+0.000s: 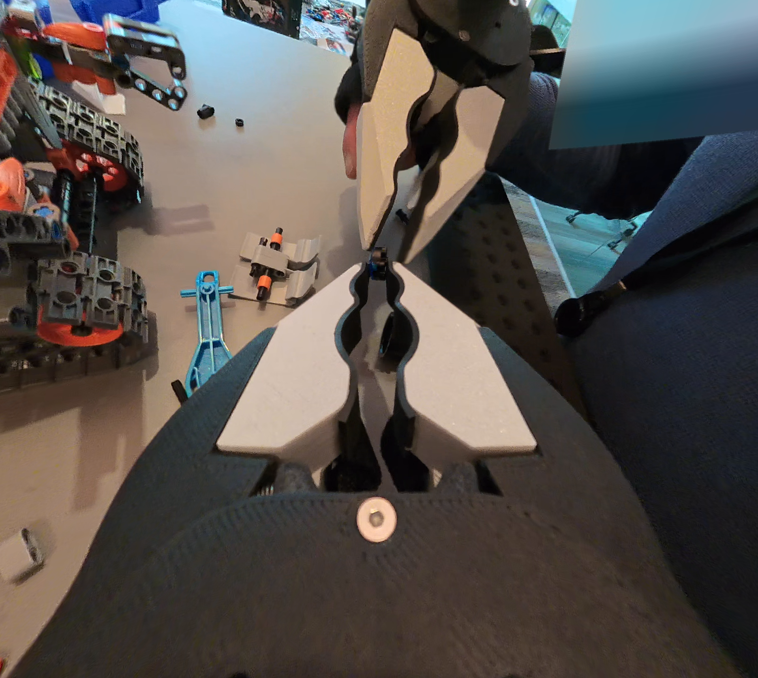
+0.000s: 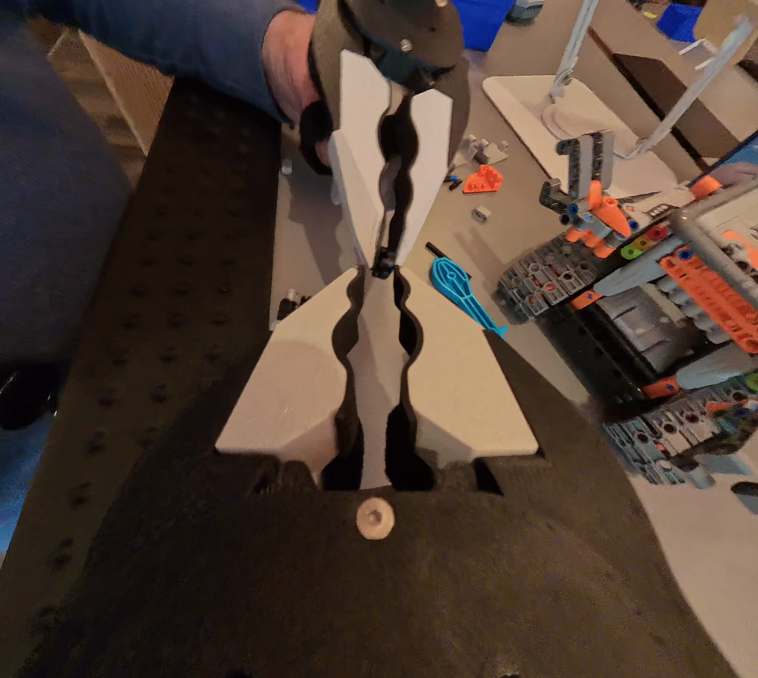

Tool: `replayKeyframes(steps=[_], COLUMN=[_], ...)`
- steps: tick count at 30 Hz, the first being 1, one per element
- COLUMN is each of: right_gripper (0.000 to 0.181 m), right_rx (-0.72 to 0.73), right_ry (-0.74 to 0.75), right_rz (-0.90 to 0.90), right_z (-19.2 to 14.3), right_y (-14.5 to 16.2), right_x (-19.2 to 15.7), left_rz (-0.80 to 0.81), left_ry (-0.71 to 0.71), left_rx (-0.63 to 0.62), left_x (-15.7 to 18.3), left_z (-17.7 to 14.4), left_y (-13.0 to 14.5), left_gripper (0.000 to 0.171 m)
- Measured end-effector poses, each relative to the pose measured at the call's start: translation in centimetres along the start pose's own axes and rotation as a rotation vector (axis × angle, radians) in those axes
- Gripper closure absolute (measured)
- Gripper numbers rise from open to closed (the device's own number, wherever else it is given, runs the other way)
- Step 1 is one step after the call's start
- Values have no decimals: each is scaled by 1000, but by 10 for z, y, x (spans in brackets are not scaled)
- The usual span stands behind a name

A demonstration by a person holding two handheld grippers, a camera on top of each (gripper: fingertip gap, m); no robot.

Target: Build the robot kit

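- Left gripper [image 1: 377, 268] up close: its grey fingers are drawn near together, pinching a small black-and-blue piece [image 1: 378, 259] right at the tips, held in the air above the table edge.
- Right gripper [image 1: 385, 253] comes in nose to nose from the opposite side, tips on either side of that same piece.
- From its own camera, the right gripper [image 2: 379, 272] shows a narrow gap at the tips with the piece [image 2: 383, 264] sitting in it. Whether those tips actually press on it, I cannot tell.
- My read: the hold is at the very ends of the fingers and the piece is tiny, so both grippers need to stay in one line, and any twist could flick it out.
- A hand [image 2: 289, 63] in a dark blue sleeve grips the left gripper's handle.
- Below and beside the tips lies a black perforated board [image 2: 184, 248], with the grey table [image 1: 254, 174] next to it.
- On that table: a blue lever tool [image 1: 205, 330], a grey bracket with orange collars [image 1: 275, 273], then the tracked brick vehicle [image 1: 82, 289] farther out.
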State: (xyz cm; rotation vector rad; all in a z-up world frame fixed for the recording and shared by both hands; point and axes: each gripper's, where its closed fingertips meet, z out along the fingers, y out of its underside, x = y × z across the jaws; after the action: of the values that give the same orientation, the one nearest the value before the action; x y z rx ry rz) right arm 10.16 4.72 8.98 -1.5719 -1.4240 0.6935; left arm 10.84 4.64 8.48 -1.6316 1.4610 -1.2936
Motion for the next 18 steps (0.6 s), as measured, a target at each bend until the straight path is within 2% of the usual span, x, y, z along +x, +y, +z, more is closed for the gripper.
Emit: replayKeyframes(steps=[3,10,12,15,18], right_gripper=[177,178,178,178,178], right_rx=[49,63,31,-38,-95], right_ry=[-15,-17,-11,-18,-41], right_rz=[74,117,123,135,148], right_z=[-1,-2,-3,-1,4], right_y=[-4,0,9,27,40], right_x=[1,-1,0,-3,-8], left_rz=[33,40,62,122,174], left_ry=[-4,-4,-14,-51,-65], left_rx=[1,-14,-81,-210,-324], left_x=[3,4,5,8,13], left_z=[1,4,3,2,8], left_y=[-1,4,14,35,57], left_gripper=[166,162,144,128,122])
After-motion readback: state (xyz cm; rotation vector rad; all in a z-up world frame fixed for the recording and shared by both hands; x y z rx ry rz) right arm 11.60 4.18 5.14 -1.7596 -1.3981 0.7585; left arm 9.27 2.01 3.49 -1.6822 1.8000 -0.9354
